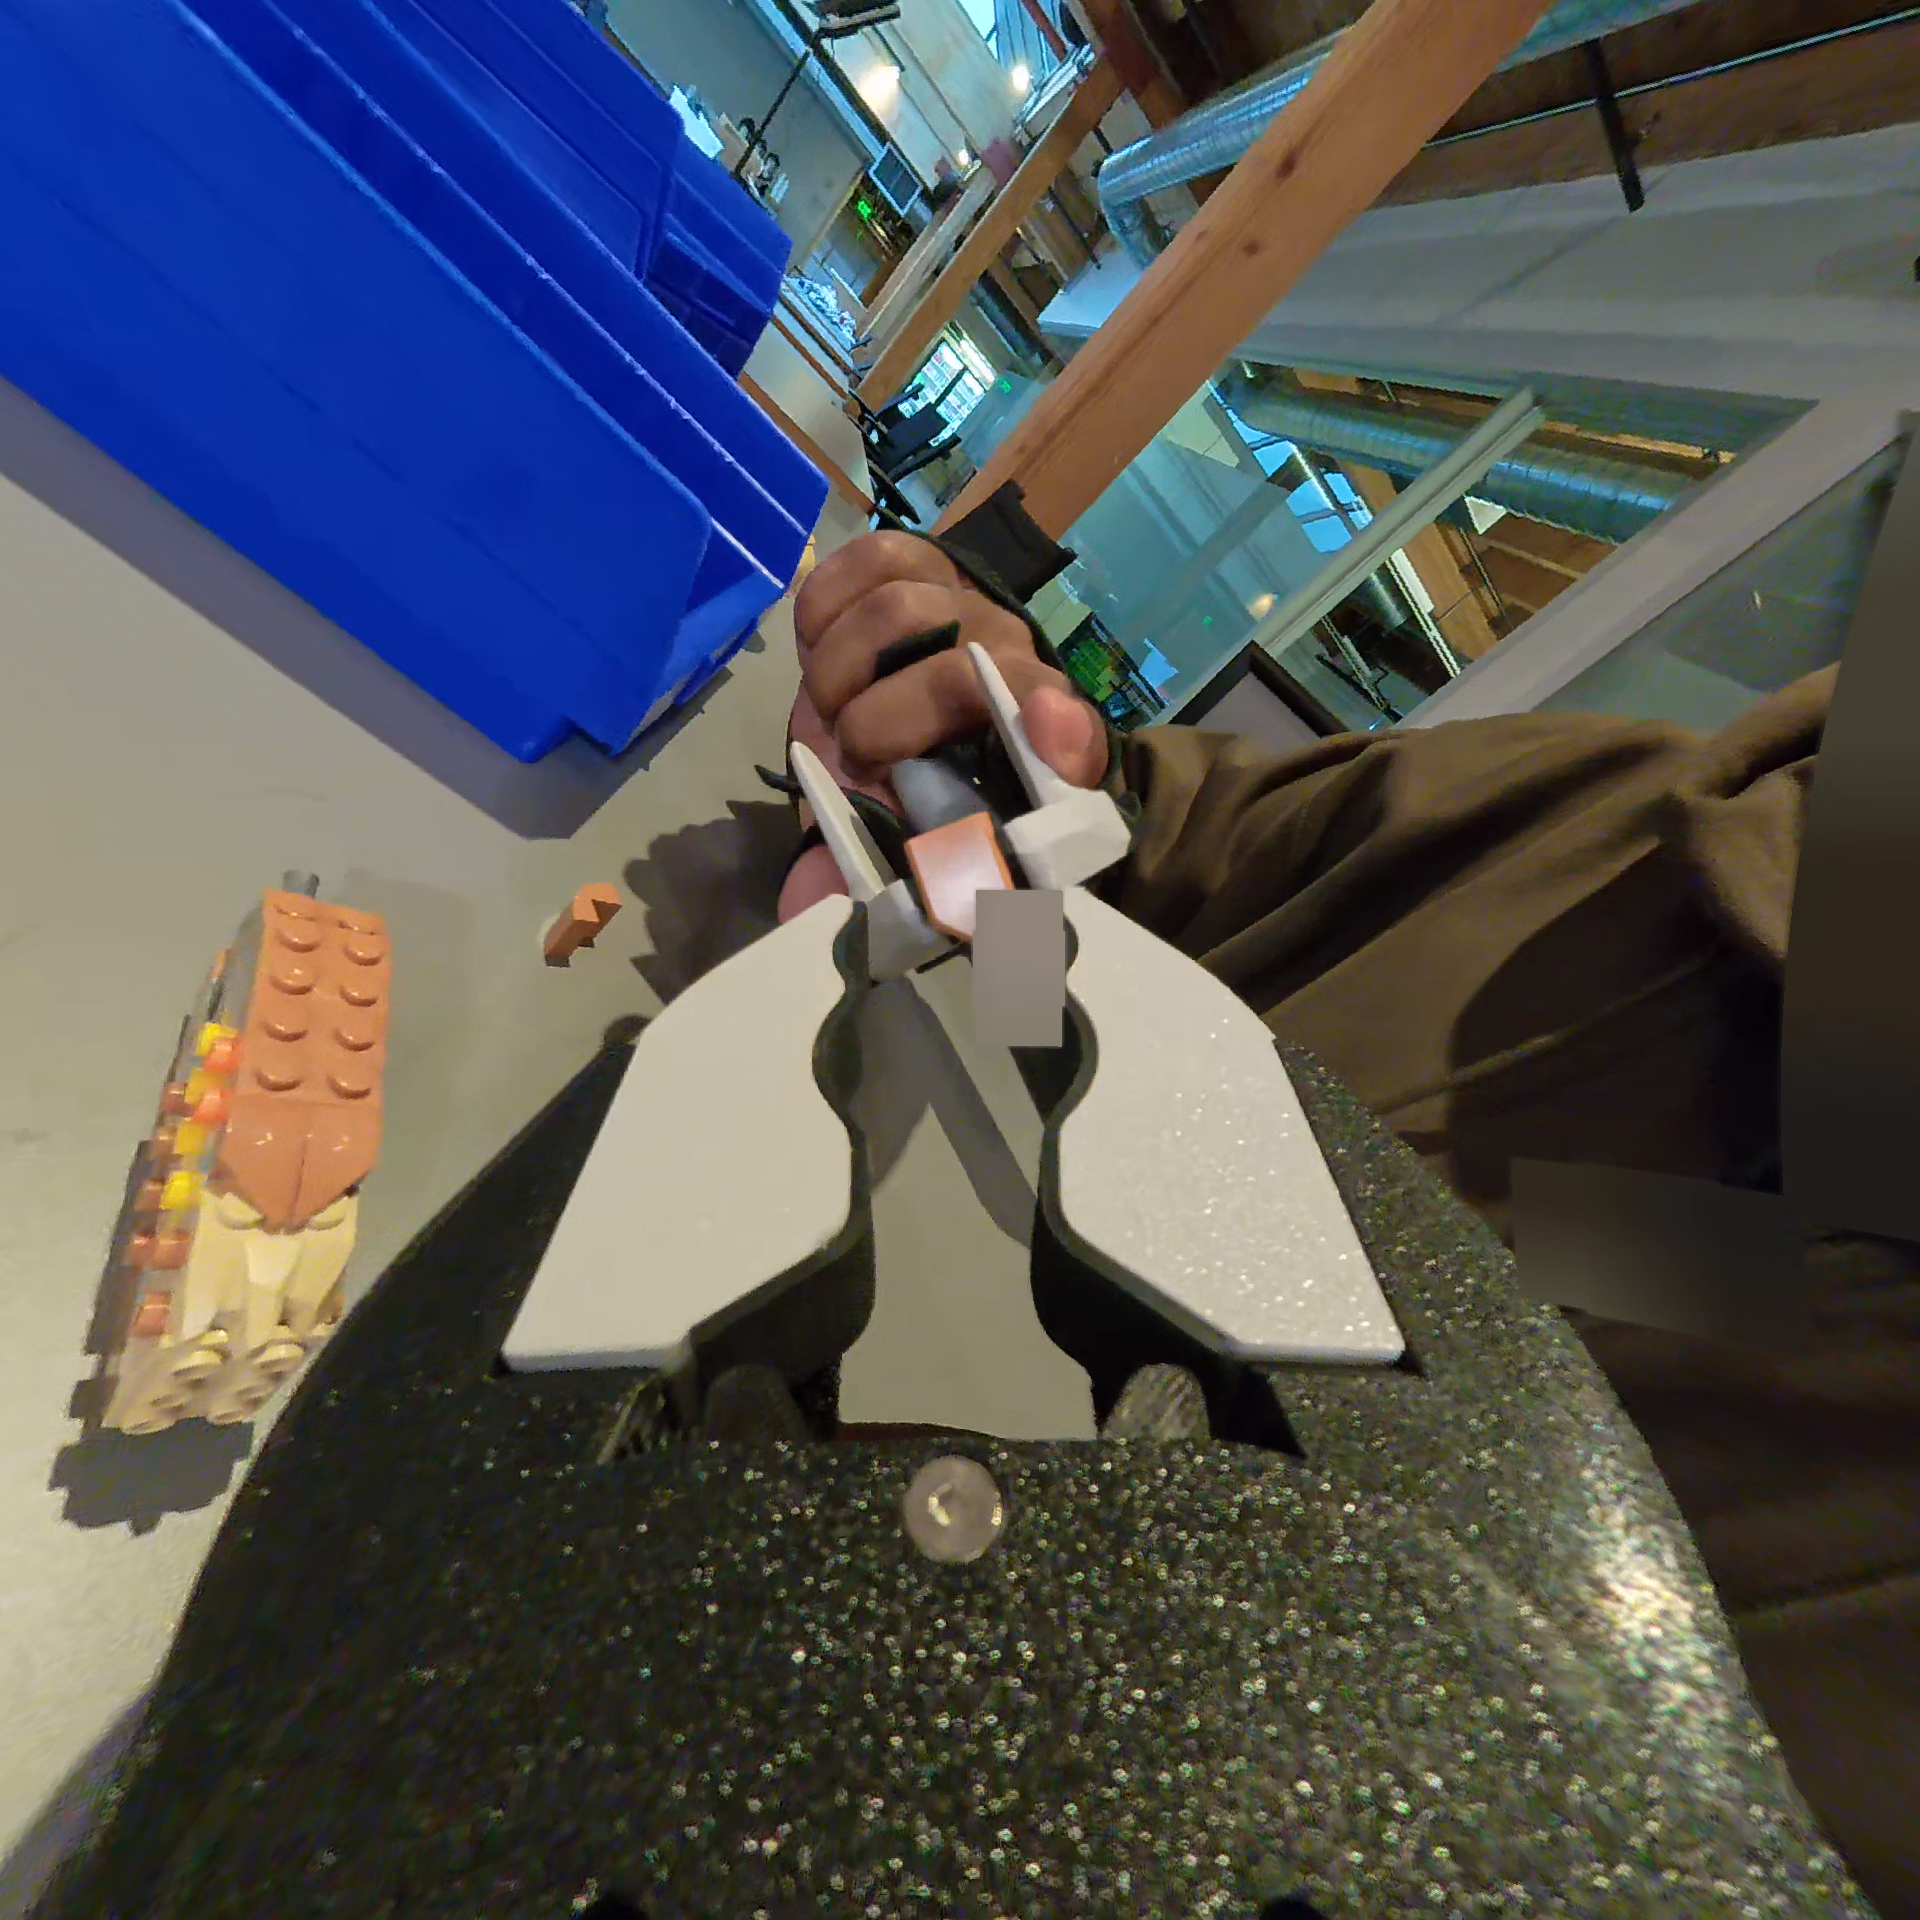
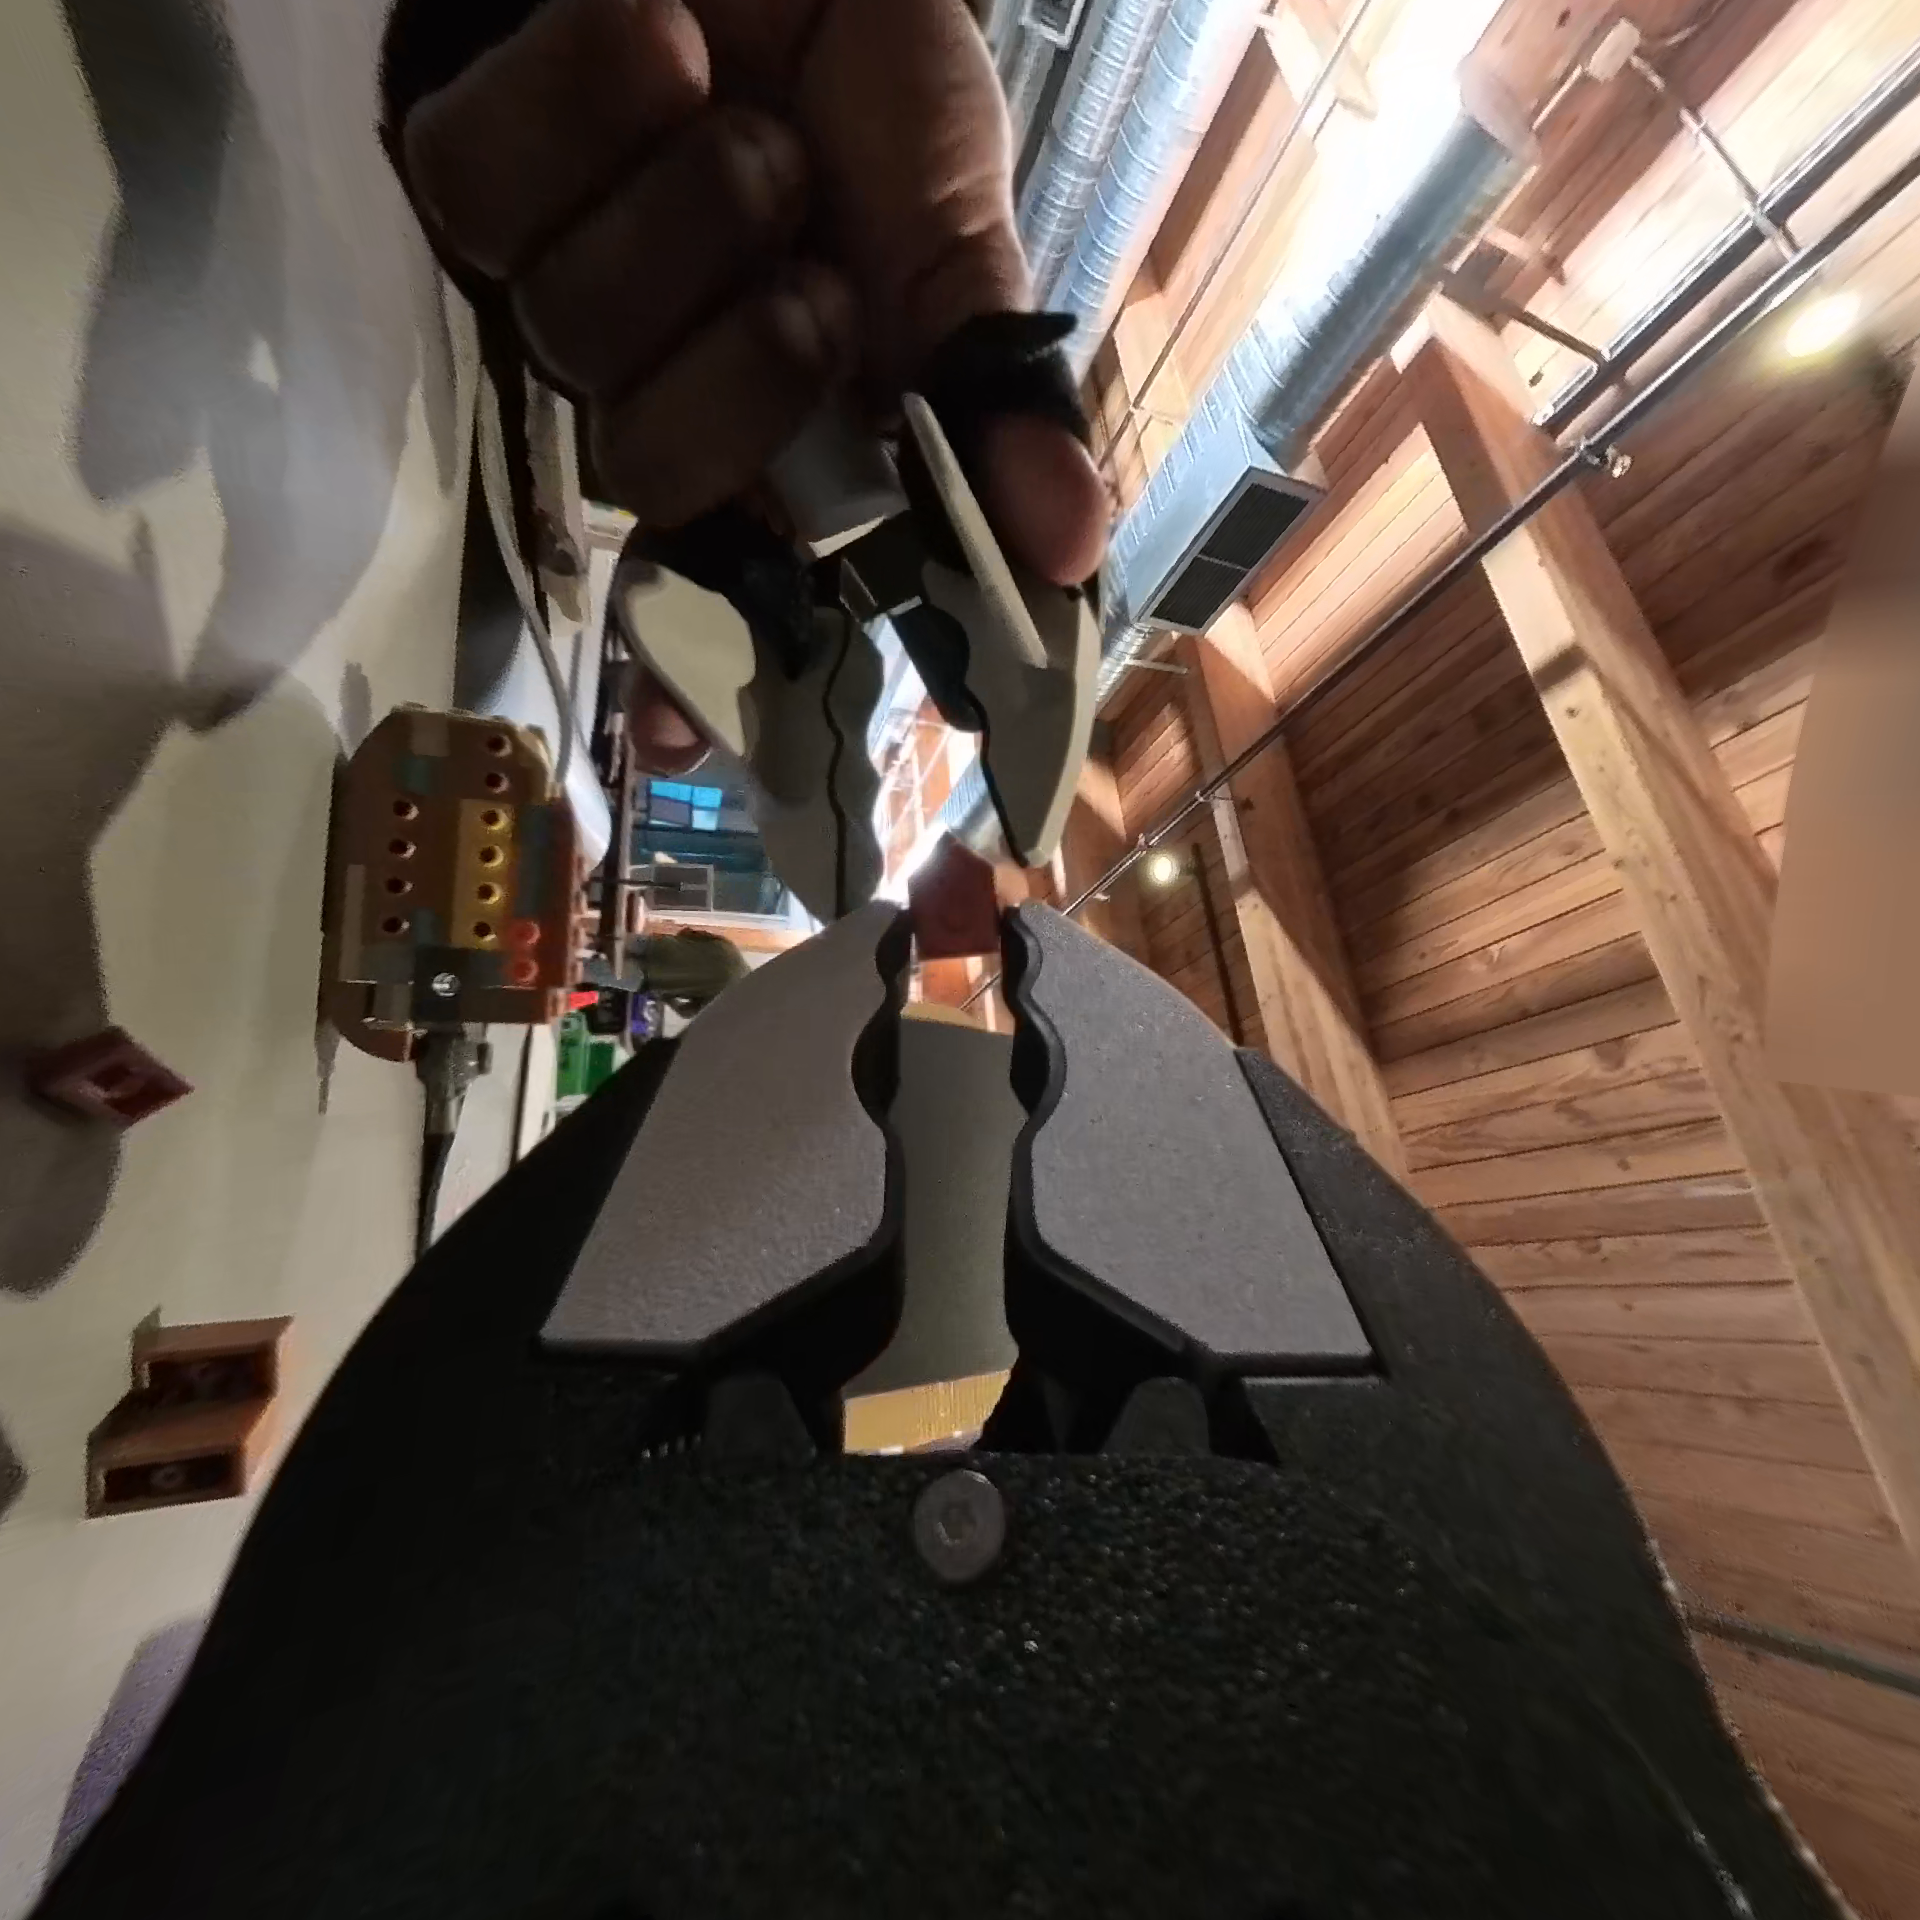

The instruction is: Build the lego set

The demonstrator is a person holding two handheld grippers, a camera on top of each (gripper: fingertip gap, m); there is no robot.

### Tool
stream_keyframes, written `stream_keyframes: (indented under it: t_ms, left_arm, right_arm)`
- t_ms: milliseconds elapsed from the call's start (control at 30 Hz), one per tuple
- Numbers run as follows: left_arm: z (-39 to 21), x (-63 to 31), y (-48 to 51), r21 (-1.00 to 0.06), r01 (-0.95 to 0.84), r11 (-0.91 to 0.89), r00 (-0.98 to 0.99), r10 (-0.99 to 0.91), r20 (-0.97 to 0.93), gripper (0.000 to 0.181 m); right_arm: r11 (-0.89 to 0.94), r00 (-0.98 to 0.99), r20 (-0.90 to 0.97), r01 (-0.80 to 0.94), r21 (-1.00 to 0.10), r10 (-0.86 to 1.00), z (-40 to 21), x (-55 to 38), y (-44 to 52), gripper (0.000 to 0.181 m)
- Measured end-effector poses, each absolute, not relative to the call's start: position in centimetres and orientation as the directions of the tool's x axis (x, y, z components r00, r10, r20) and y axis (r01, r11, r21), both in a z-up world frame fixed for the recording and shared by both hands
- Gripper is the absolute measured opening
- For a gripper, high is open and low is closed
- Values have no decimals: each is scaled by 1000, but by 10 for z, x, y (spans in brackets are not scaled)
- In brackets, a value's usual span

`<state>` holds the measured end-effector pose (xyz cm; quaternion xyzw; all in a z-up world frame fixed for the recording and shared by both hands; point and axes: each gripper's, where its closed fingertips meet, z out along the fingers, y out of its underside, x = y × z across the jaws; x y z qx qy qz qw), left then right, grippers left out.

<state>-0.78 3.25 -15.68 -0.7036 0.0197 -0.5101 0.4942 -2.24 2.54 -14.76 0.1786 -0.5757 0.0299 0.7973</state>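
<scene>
My right gripper (image 2: 954, 914) is shut on a small reddish-brown Lego piece (image 2: 948, 906) and holds it in the air. In the left wrist view the same piece (image 1: 956, 868) sits between the right gripper's (image 1: 971, 883) white fingertips. My left gripper (image 1: 961, 914) is open, its fingertips either side of those tips. In the right wrist view one finger (image 2: 1029, 748) of the left gripper (image 2: 878, 800) reaches the piece and the other stands well apart. The part-built brown, tan and yellow Lego model (image 1: 275, 1132) lies on the grey table (image 1: 114, 790) to the left; it also shows in the right wrist view (image 2: 457, 873).
A loose brown piece (image 1: 582, 920) lies on the table near the model, also seen in the right wrist view (image 2: 104, 1081), with larger brown bricks (image 2: 192, 1413) nearer. Blue bins (image 1: 364, 364) stand at the back left. A person's hand (image 1: 894, 644) and brown sleeve (image 1: 1455, 883) are close ahead. The grippers are tip to tip, or close to it.
</scene>
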Motion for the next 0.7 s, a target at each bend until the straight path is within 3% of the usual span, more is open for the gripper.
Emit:
stream_keyframes:
  t_ms: [400,700]
  left_arm:
    - [-169,-8,32,-713,432,-552,507,-506,698,14]
    - [-175,-8,32,-732,398,-553,541,-503,674,13]
  right_arm:
    - [900,349,903,-260,349,-249,-159,-24,26,16]
    - [890,337,904,-276,362,-263,-164,-24,25,16]
